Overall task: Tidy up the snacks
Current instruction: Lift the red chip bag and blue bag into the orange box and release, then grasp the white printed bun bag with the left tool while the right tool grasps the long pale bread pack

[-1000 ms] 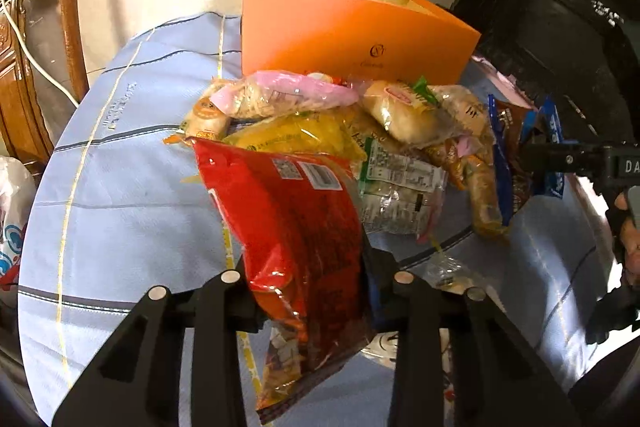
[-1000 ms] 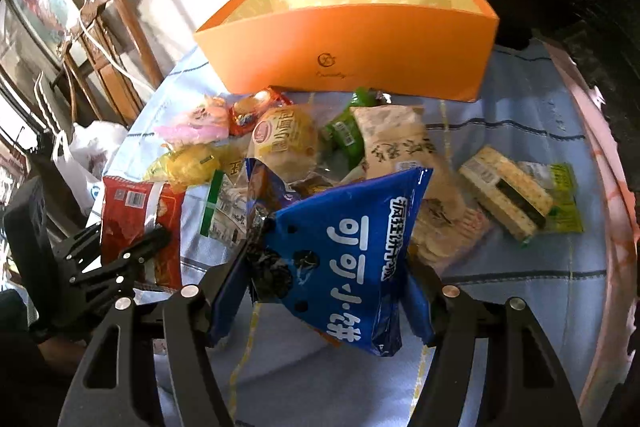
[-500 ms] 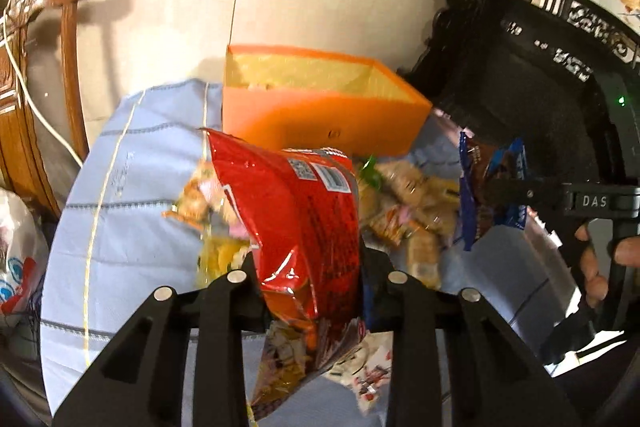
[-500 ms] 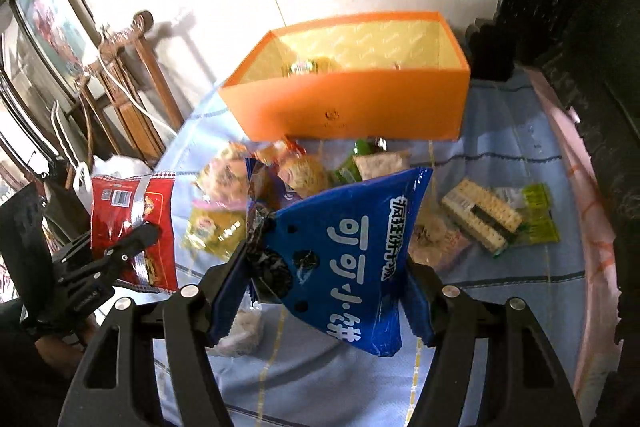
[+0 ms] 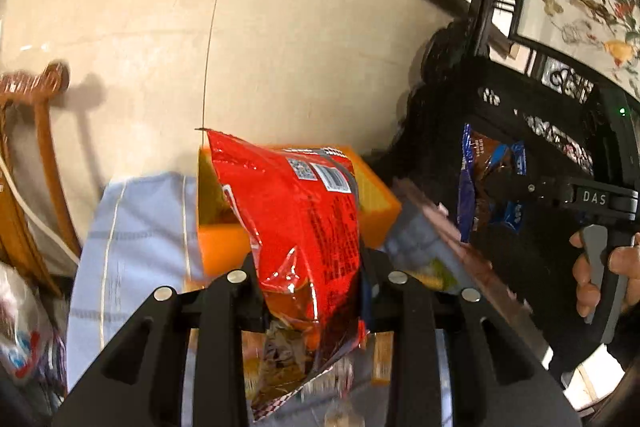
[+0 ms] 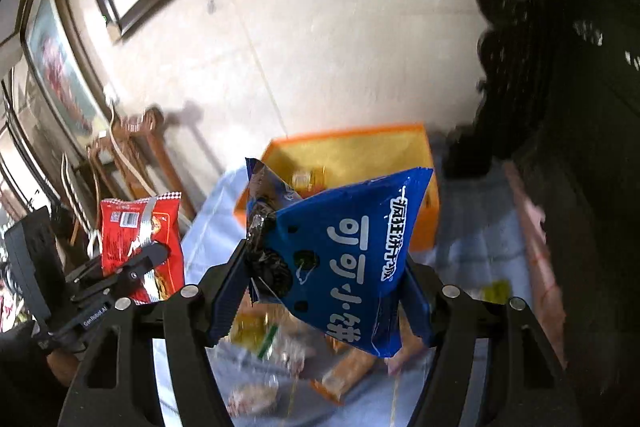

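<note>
My left gripper (image 5: 312,291) is shut on a red snack bag (image 5: 300,223) and holds it high above the table, in front of the open orange box (image 5: 380,203). My right gripper (image 6: 328,287) is shut on a blue cookie bag (image 6: 352,255), also raised, with the orange box (image 6: 360,155) beyond it. The red bag (image 6: 138,243) and the left gripper (image 6: 136,267) show at the left of the right wrist view. The blue bag (image 5: 488,183) shows at the right of the left wrist view. Several snack packets (image 6: 348,367) lie blurred on the table below.
The round table has a light blue cloth (image 5: 136,227). A wooden chair (image 5: 28,167) stands at the left, dark carved furniture (image 5: 520,107) at the right. A beige wall with framed pictures is behind the box. A small packet (image 6: 308,179) lies inside the box.
Both grippers have lifted their bags well up off the table and tilted upward, so the wall fills the views. The snack pile has dropped to the bottom of both views.
</note>
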`<state>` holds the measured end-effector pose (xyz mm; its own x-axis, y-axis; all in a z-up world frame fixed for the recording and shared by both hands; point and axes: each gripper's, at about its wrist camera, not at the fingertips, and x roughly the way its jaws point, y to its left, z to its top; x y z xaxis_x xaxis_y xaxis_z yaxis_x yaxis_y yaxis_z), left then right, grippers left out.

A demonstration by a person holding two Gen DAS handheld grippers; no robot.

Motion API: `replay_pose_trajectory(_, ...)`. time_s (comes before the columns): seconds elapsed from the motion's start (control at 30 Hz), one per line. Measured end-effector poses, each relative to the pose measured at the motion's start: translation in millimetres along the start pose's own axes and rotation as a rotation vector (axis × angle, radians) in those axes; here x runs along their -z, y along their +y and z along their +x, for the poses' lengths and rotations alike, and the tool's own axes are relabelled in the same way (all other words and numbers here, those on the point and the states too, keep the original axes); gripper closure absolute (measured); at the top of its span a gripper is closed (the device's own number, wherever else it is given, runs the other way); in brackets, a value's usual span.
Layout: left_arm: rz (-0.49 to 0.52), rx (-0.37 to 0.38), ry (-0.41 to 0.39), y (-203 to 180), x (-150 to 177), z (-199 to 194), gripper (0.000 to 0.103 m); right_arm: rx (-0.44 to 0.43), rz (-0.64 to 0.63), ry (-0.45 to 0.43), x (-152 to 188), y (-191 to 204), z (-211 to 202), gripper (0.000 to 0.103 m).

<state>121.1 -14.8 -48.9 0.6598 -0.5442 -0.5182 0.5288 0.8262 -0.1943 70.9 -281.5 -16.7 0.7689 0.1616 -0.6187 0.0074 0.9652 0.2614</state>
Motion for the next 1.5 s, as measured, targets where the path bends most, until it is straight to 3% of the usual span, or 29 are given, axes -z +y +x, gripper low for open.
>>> replay_pose_trajectory(0.23, 0.0, -0.025, -0.016, 9.6, -65.5, 52.9, 0.074, 0.027, 0.002, -0.035, -63.6, -3.0, 29.4, 0.034)
replay_pose_trajectory(0.4, 0.039, -0.068, -0.019, 15.1, -105.4, 97.0, 0.073, 0.05, 0.012, -0.037, -105.7, -12.2, 72.8, 0.034)
replay_pose_trajectory(0.47, 0.032, -0.1, -0.006, 21.7, -118.1, 121.3, 0.069, 0.033, 0.016, -0.021, -117.7, -18.7, 94.1, 0.028)
replay_pose_trajectory(0.53, -0.013, -0.129, 0.019, 34.6, -123.9, 143.7, 0.014, 0.09, 0.015, 0.033, -123.2, -29.5, 121.9, 0.026)
replay_pose_trajectory(0.6, -0.047, -0.181, 0.015, 46.1, -122.7, 153.4, 0.01, 0.138, 0.016, 0.061, -120.0, -36.4, 134.8, 0.026)
replay_pose_trajectory(0.83, -0.028, -0.171, 0.139, 66.6, -50.6, 153.0, 0.01, 0.139, 0.089, 0.143, -49.8, -57.6, 145.5, 0.026)
replay_pose_trajectory(0.93, -0.038, -0.118, 0.182, 65.3, -7.3, 131.5, 0.01, 0.144, 0.137, 0.18, -12.3, -61.0, 138.6, 0.025)
replay_pose_trajectory(1.07, 0.042, -0.016, 0.242, 44.9, 58.5, 95.4, 0.01, 0.149, 0.184, 0.322, 61.7, -54.0, 134.5, 0.025)
replay_pose_trajectory(1.23, 0.149, 0.055, 0.321, 13.8, 142.9, 59.9, 0.01, 0.131, 0.145, 0.472, 139.8, -26.3, 129.8, 0.025)
replay_pose_trajectory(1.37, 0.131, 0.051, 0.349, 3.0, 176.9, 52.5, 0.01, 0.138, 0.103, 0.502, 165.6, -10.3, 127.8, 0.025)
replay_pose_trajectory(1.5, 0.13, 0.036, 0.335, -4.6, 190.9, 51.9, 0.01, 0.137, 0.125, 0.492, 173.9, -11.6, 126.9, 0.025)
